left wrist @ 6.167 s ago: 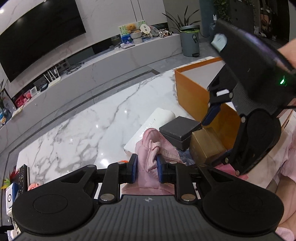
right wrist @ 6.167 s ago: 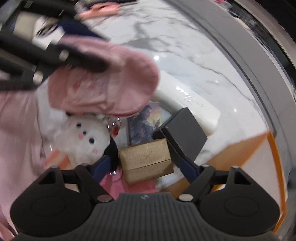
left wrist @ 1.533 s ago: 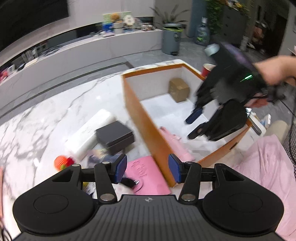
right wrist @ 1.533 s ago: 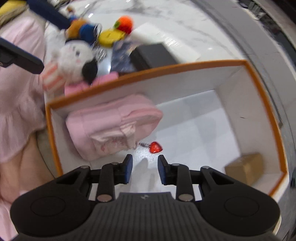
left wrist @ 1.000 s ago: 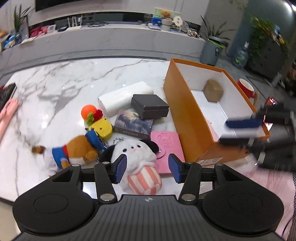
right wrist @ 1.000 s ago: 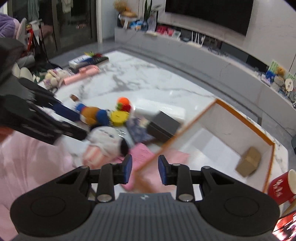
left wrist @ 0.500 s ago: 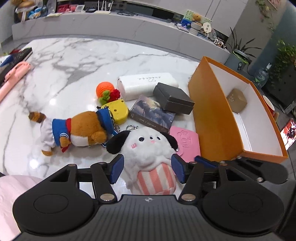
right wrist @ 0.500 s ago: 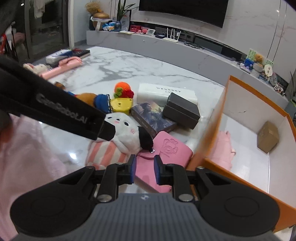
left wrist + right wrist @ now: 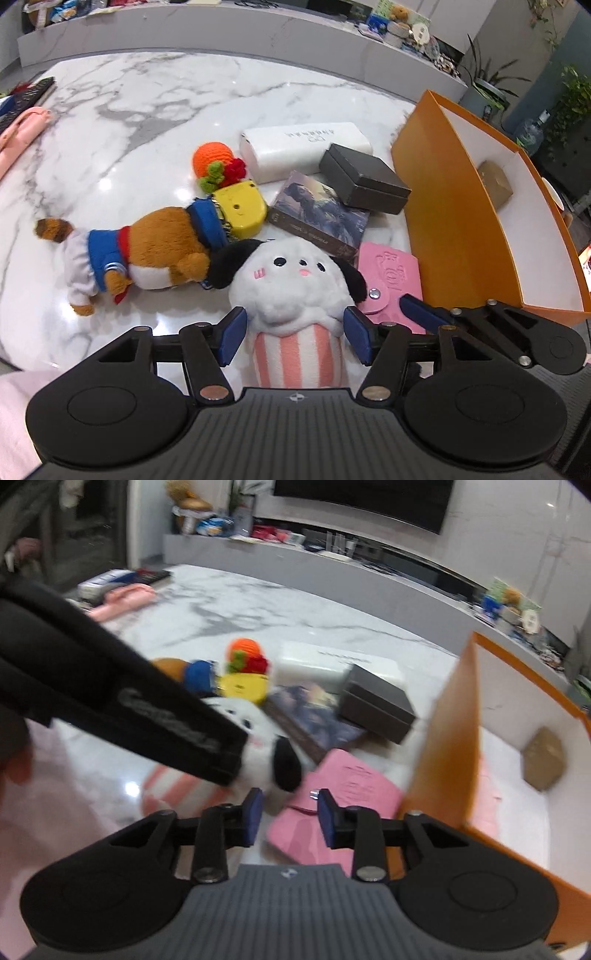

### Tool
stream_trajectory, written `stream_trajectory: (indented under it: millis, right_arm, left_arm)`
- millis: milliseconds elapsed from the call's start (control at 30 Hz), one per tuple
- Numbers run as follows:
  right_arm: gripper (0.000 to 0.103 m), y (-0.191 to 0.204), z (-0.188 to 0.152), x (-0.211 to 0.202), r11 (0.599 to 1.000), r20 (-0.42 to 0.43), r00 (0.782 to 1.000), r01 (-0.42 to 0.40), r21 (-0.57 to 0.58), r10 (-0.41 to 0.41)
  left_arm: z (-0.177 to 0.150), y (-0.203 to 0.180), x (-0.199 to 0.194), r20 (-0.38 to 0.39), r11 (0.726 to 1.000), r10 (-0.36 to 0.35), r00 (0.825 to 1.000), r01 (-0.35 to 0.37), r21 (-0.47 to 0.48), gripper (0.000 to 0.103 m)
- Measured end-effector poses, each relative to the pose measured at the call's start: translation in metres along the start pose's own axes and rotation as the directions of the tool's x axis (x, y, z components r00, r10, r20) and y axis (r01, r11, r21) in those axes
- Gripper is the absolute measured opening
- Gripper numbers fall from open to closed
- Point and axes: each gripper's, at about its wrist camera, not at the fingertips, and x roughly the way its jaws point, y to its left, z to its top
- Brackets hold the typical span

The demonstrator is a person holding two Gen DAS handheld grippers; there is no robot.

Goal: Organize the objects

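Lower now, my left gripper (image 9: 293,335) gapes around the white plush (image 9: 295,291), right gripper (image 9: 289,819) empty; soft fabric may slip my pinch

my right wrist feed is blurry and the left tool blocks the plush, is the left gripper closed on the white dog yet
Observer: No. The left wrist view shows the left gripper open, with its blue pads on either side of the white dog plush at its striped body, not squeezing it.
Operator: anything lying against it
Observer: Yes. The brown dog plush lies on its side with its head against the white one's black ear.
Operator: where's my right gripper from there
Observer: The right gripper comes in from the right. One blue fingertip is low over the pink pouch, near its snap.
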Motion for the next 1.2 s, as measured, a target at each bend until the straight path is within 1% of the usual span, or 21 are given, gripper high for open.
stream_trajectory:
  millis: [33, 100, 167, 200, 267, 300, 400, 500, 567, 633, 667, 733, 800, 833, 867, 967, 1000, 1200]
  right_arm:
    - [0.035, 0.000, 0.000, 0.004, 1.000, -0.009, 1.000, 0.008, -0.002, -0.008]
    - [0.037, 0.002, 0.000, 0.010, 1.000, -0.020, 1.000, 0.019, -0.014, -0.019]
    - [0.038, 0.007, 0.000, 0.016, 0.997, -0.027, 0.998, 0.058, -0.040, -0.059]
    - [0.038, 0.010, 0.001, 0.019, 0.995, -0.029, 0.996, 0.081, -0.052, -0.083]
    - [0.046, 0.015, 0.002, 0.024, 0.992, -0.037, 0.993, 0.109, -0.067, -0.112]
    - [0.047, 0.016, 0.003, 0.027, 0.990, -0.038, 0.991, 0.123, -0.075, -0.126]
    - [0.067, 0.022, 0.006, 0.029, 0.983, -0.016, 0.988, 0.154, -0.096, -0.157]
    - [0.071, 0.027, 0.009, 0.033, 0.979, -0.004, 0.985, 0.169, -0.117, -0.171]
    - [0.071, 0.027, 0.007, 0.039, 0.973, -0.029, 0.981, 0.189, -0.131, -0.194]
    - [0.069, 0.021, 0.003, 0.044, 0.975, -0.060, 0.979, 0.189, -0.112, -0.197]
    - [0.068, 0.020, 0.002, 0.044, 0.977, -0.054, 0.980, 0.186, -0.105, -0.192]
    - [0.069, 0.020, 0.004, 0.047, 0.974, -0.057, 0.976, 0.203, -0.106, -0.209]
    - [0.068, 0.019, 0.007, 0.052, 0.971, -0.059, 0.973, 0.219, -0.098, -0.225]
    - [0.066, 0.024, 0.006, 0.050, 0.970, -0.061, 0.971, 0.225, -0.096, -0.231]
    - [0.047, 0.023, 0.006, 0.050, 0.970, -0.067, 0.970, 0.227, -0.085, -0.233]
    - [0.041, 0.023, 0.006, 0.047, 0.973, -0.073, 0.972, 0.220, -0.070, -0.225]
    - [0.041, 0.024, 0.005, 0.045, 0.973, -0.073, 0.972, 0.219, -0.071, -0.224]
    - [0.039, 0.009, 0.004, 0.020, 0.988, -0.076, 0.987, 0.146, 0.050, -0.142]
  left_arm:
    - [0.001, -0.001, 0.003, -0.005, 1.000, 0.000, 1.000, 0.000, 0.008, 0.074]
    - [0.003, -0.002, 0.009, -0.010, 1.000, 0.003, 1.000, -0.003, 0.016, 0.076]
    - [0.005, -0.001, 0.014, -0.026, 1.000, 0.001, 1.000, 0.000, 0.017, 0.076]
    - [0.004, 0.001, 0.014, -0.028, 1.000, -0.008, 1.000, 0.008, 0.019, 0.072]
    - [0.004, 0.004, 0.013, -0.025, 1.000, -0.003, 1.000, 0.004, 0.017, 0.068]
    - [0.004, 0.007, 0.012, -0.019, 1.000, 0.006, 1.000, -0.006, 0.008, 0.067]
    - [0.005, 0.017, 0.009, -0.006, 1.000, 0.023, 1.000, -0.023, -0.020, 0.066]
    - [0.007, 0.029, 0.007, 0.001, 0.998, 0.008, 1.000, -0.008, -0.069, 0.066]
    - [0.007, 0.035, 0.006, 0.007, 0.997, 0.007, 1.000, -0.006, -0.082, 0.066]
    - [0.007, 0.036, 0.007, 0.009, 0.997, 0.003, 1.000, -0.003, -0.079, 0.066]
    - [0.008, 0.035, 0.007, 0.010, 0.997, 0.005, 1.000, -0.004, -0.073, 0.066]
    - [0.007, 0.033, 0.008, 0.013, 0.998, 0.009, 1.000, -0.008, -0.061, 0.066]
    - [0.008, 0.036, 0.008, 0.012, 0.997, 0.000, 1.000, 0.001, -0.076, 0.066]
    - [0.007, 0.037, 0.008, 0.013, 0.997, -0.004, 1.000, 0.005, -0.082, 0.066]
    - [0.006, 0.037, 0.008, 0.014, 0.997, -0.005, 1.000, 0.006, -0.080, 0.066]
    - [0.004, 0.036, 0.006, 0.014, 0.997, -0.002, 1.000, 0.003, -0.071, 0.065]
    - [0.003, 0.035, 0.006, 0.014, 0.998, -0.002, 1.000, 0.003, -0.069, 0.065]
    - [-0.002, 0.033, 0.003, 0.004, 0.997, -0.010, 1.000, 0.010, -0.073, 0.065]
